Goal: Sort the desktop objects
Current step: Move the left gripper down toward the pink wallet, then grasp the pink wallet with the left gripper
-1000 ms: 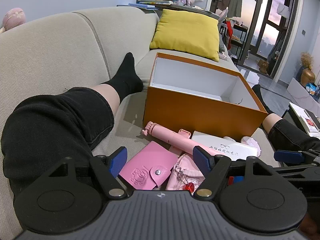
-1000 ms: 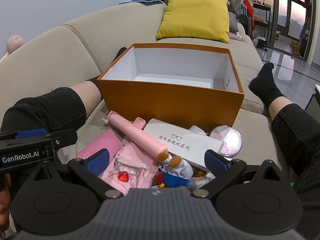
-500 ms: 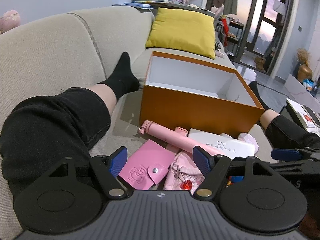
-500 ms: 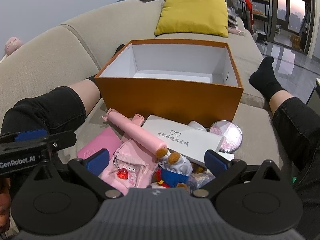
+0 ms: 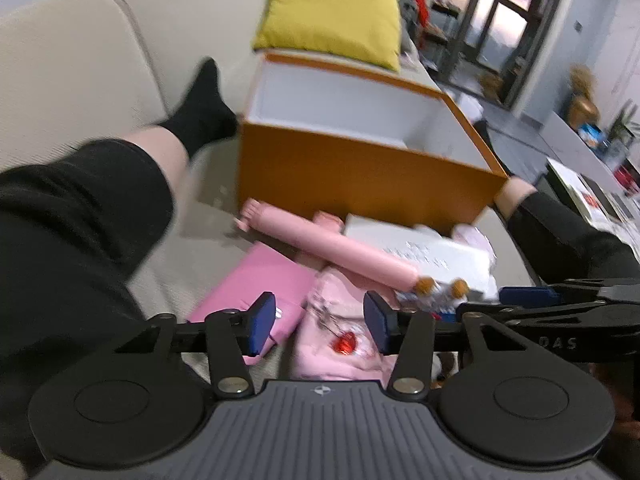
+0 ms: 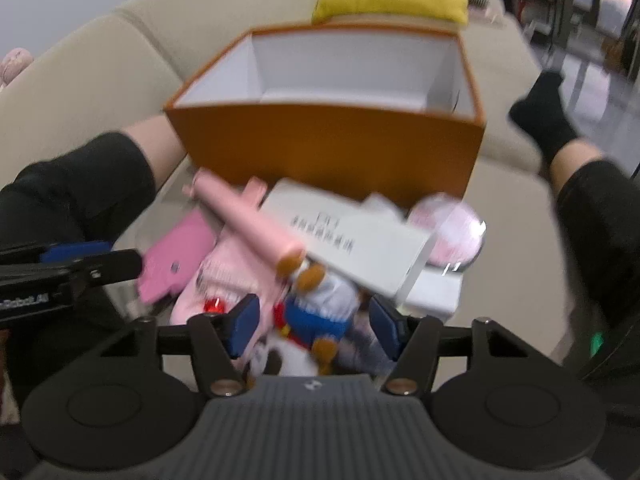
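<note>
On the sofa (image 5: 100, 60), the left claw (image 5: 320, 318) hangs agape over a pink pouch (image 5: 340, 344). Rightward, the right claw (image 6: 314, 322) gapes around a plush duck (image 6: 320, 304), below the orange box (image 6: 332, 140).

We see the orange box (image 6: 328, 148) open at the top, its white inside free to enter from above. Its front wall blocks the straight path. Before it, a pink stick (image 6: 248, 216), white case (image 6: 348, 236) and plush duck (image 6: 320, 304) crowd the sofa seat (image 6: 508, 220). Legs (image 5: 80, 216) close both sides.
</note>
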`<state>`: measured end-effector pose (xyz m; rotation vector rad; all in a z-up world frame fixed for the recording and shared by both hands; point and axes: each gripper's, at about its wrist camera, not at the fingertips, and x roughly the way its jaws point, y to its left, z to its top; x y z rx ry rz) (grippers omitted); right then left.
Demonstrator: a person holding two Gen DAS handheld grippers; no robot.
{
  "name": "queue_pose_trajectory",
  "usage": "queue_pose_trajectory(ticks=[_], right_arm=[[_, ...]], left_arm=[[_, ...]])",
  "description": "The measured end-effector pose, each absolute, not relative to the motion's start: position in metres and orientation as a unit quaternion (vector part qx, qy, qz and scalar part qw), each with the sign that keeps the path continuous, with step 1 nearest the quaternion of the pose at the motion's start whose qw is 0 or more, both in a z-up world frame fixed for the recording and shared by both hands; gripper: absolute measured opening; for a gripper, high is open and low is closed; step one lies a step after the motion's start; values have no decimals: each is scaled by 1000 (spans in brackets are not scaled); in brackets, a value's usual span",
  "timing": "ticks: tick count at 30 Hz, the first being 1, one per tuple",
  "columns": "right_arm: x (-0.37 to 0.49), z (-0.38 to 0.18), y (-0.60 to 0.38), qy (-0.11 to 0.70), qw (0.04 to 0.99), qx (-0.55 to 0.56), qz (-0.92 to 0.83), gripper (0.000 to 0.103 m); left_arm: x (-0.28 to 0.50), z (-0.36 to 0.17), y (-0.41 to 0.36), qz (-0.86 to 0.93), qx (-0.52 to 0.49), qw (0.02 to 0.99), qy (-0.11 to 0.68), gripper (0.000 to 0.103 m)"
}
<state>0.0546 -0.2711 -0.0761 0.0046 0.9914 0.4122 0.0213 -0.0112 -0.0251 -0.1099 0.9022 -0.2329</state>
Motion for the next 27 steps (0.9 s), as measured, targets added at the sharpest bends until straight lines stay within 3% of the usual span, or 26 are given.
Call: queue_pose_trajectory(ticks=[10,17,21,27], right_arm=[[73,-119,-286,566,795,78,203,63],[75,-96,-274,546,805,53,227,62],[75,-75,-255,512,813,36,274,62],[96,-100,-228,560,777,35,285,57]], left_arm=[[52,-65,-13,-114,-54,843,523,56],[58,-64,-14,-112,-42,844,523,56],[62,-54,-18,-104,27,853,511,56],[61,-62,-29,-119,156,837,511,56]])
